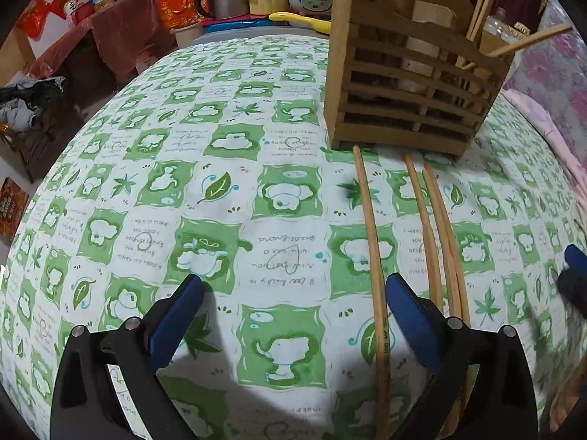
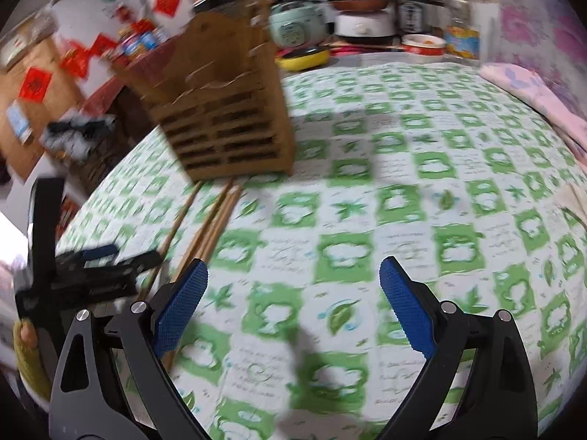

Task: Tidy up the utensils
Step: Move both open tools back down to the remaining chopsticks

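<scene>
- Chopsticks [image 1: 425,227], four of them loose, lie side by side on the green-checked tablecloth [image 1: 227,183], tips just at the foot of the wooden slatted holder [image 1: 411,110].
- More chopsticks [image 1: 484,3] stand inside that holder.
- Left gripper [image 1: 293,293] is spread wide, holding nothing, one loose stick between its fingers.
- Right gripper [image 2: 293,278] hovers wide open and empty, right of the sticks.

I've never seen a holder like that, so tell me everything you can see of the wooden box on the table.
The wooden utensil holder looks like brown slatted wood with open gaps and a taller scalloped back. It stands upright on the green-and-white tablecloth. Several chopsticks lean inside it, beside a pale object I can't identify. Loose chopsticks lie on the cloth, tips at its base.
</scene>
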The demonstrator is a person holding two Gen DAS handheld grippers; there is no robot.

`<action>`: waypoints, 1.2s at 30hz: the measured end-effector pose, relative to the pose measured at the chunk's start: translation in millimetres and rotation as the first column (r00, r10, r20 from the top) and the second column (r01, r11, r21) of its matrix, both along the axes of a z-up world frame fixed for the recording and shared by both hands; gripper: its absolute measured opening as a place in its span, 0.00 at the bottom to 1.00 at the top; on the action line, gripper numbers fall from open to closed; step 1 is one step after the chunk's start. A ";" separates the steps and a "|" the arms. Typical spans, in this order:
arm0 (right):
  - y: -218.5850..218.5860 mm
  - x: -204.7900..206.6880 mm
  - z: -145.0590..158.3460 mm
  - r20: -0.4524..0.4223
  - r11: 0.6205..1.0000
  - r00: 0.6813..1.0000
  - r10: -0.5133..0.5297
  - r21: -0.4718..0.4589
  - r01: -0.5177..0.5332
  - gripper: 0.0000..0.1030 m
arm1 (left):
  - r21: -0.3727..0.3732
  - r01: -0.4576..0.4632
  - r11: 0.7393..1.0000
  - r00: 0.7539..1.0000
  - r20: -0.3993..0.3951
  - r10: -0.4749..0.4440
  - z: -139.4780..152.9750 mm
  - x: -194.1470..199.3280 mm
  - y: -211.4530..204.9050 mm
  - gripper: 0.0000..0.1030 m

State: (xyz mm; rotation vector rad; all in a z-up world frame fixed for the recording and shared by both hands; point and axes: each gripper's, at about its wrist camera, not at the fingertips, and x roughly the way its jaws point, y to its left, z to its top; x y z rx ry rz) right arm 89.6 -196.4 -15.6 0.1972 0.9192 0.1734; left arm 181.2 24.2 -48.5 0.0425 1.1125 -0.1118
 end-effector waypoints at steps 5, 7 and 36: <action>44.0 -3.7 -14.6 -0.053 0.980 0.983 0.174 -0.090 -0.178 0.89 | 0.009 0.003 1.000 1.000 -0.002 -0.003 -1.2 0.6 -2.0 0.95; 57.1 -8.4 -18.4 -0.057 0.965 0.974 0.221 -0.132 -0.226 0.89 | -0.014 -0.007 1.000 1.000 -0.003 0.006 -0.4 1.2 1.4 0.95; -11.4 -33.3 -0.5 0.027 0.996 0.999 0.046 -0.076 -0.044 0.61 | -0.049 0.082 0.995 0.996 0.050 -0.080 15.3 -36.2 -4.9 0.94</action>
